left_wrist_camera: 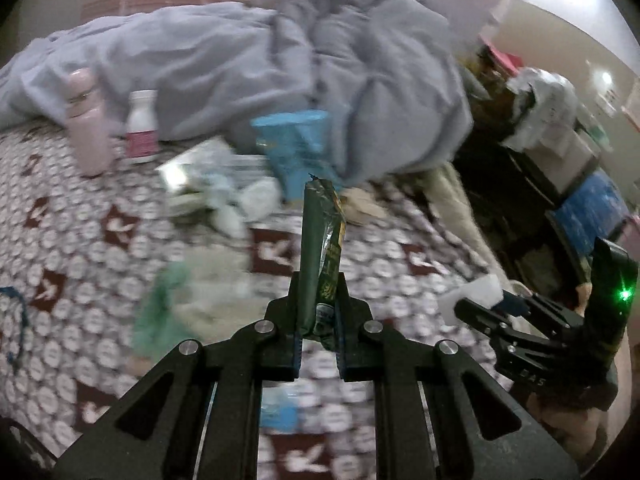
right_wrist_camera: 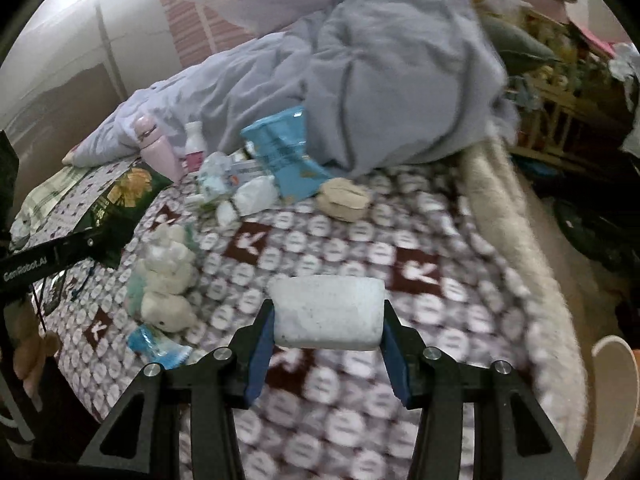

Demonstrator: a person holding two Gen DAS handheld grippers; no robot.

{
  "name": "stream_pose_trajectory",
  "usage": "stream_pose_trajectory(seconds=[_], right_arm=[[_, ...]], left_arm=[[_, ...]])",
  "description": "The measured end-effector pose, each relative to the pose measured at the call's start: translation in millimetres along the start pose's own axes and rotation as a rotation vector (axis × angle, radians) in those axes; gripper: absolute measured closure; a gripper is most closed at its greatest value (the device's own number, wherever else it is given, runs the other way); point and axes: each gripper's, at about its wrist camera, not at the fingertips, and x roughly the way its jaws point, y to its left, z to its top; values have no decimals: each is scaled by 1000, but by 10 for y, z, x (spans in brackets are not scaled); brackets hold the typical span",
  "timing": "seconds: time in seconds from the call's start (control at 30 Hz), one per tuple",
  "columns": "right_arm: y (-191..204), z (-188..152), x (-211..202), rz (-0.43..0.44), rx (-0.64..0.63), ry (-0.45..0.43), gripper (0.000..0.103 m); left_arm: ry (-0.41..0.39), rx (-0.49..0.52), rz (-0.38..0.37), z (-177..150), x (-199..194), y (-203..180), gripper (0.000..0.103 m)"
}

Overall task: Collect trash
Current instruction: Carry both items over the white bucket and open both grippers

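Note:
My left gripper (left_wrist_camera: 319, 280) is shut on a dark green snack wrapper (left_wrist_camera: 322, 232), which stands upright and edge-on between the fingers above the patterned bedsheet (left_wrist_camera: 80, 280). In the right wrist view the same green wrapper (right_wrist_camera: 120, 200) shows its yellow print at the left, at the tip of the left gripper's black finger (right_wrist_camera: 60, 252). My right gripper (right_wrist_camera: 328, 304) is shut on a white foam block (right_wrist_camera: 328, 320), the blue pads pressing on both its ends. From the left wrist view the right gripper (left_wrist_camera: 480, 306) and its white block (left_wrist_camera: 472, 294) hang at the right, beyond the bed's edge.
More litter lies on the bed: a blue snack bag (right_wrist_camera: 284, 152), crumpled white wrappers (right_wrist_camera: 240, 196), a small blue wrapper (right_wrist_camera: 156, 344), a tan lump (right_wrist_camera: 344, 200). A pink bottle (left_wrist_camera: 86, 120), a white pill bottle (left_wrist_camera: 140, 126), a plush toy (right_wrist_camera: 164, 280) and a grey blanket (left_wrist_camera: 280, 60) are there too. Clutter stands right of the bed.

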Motion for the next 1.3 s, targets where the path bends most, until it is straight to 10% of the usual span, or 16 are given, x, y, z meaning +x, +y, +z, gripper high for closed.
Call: stream_pose_trajectory(seconds=[1.3], right_arm=[[-2706,-1097,-1182,-422,459,-9,55]], left_arm=[[256,373,-394,-360,1233,-3194,93]])
